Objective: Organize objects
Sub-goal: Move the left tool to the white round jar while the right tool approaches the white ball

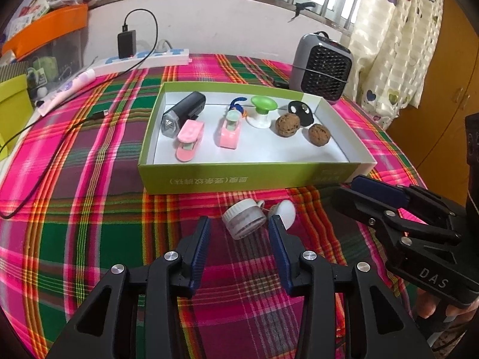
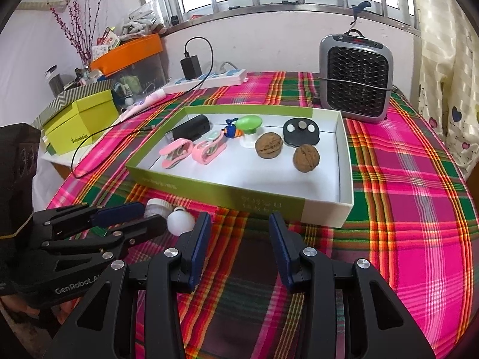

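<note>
A small clear jar [image 1: 244, 220] with a white lid lies on its side on the plaid cloth, between the fingertips of my open left gripper [image 1: 240, 219]; the pads do not press on it. A white ball [image 1: 286, 211] rests beside the right finger. Behind them is the green box [image 1: 248, 176], which holds a black light [image 1: 184, 113], two pink clips [image 1: 190, 140], a green knob [image 1: 263, 110], two walnuts [image 1: 287, 124] and a black disc [image 1: 301, 113]. My right gripper [image 2: 240, 217] stands open over bare cloth before the box [image 2: 209, 185], right of the jar [image 2: 157, 206] and ball [image 2: 181, 223].
A grey heater [image 1: 321, 68] stands at the back right behind the box. A power strip [image 1: 143, 58] with a black charger and cable runs along the back left. A yellow-green carton [image 2: 80, 119] and an orange bin sit left; a curtain hangs right.
</note>
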### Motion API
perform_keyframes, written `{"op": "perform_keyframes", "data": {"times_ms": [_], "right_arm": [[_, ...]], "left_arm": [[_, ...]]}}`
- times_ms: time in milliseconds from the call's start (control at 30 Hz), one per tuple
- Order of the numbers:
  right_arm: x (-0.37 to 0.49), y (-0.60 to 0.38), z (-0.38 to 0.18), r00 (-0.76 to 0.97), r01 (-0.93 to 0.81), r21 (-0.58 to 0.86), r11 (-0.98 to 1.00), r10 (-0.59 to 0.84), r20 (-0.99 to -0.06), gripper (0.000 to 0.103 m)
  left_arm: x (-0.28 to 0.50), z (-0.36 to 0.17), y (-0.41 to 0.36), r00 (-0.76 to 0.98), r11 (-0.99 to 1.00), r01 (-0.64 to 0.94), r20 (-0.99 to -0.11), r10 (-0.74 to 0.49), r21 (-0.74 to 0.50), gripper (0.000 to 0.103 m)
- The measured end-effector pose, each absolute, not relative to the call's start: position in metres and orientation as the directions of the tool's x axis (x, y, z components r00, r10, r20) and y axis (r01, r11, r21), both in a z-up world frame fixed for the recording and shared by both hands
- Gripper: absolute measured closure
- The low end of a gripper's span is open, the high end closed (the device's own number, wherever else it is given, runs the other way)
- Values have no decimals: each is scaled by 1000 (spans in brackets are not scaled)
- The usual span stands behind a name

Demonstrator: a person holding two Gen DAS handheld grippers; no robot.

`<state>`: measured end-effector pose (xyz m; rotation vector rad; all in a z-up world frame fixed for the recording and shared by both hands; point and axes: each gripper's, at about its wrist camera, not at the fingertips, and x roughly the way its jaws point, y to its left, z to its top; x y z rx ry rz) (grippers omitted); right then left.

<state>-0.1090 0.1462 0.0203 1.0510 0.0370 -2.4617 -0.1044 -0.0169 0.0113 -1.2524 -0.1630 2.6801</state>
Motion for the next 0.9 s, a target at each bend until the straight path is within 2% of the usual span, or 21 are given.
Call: {"op": "perform_keyframes", "data": {"times_ms": [700,767,833,900], "right_arm": [[-110,140,17,-592,423,141,-895,-391,-705,62],[-110,139,16,-589,423,140,-895,-389,-708,62],[-110,139,15,-587,425,140,-894,-390,-709,62],[-110,138,15,-586,424,138,-895,-388,-711,62]], "left_arm": [[-117,8,-16,-623,-976,-127,-752,216,-175,65],[-117,8,-17,-624,-976,-123,-751,216,-179,67],[-117,8,-18,-626,-977,-119,-750,214,-179,75],[-118,7,-20,-626,-977,-113,-750,212,-182,79]]}}
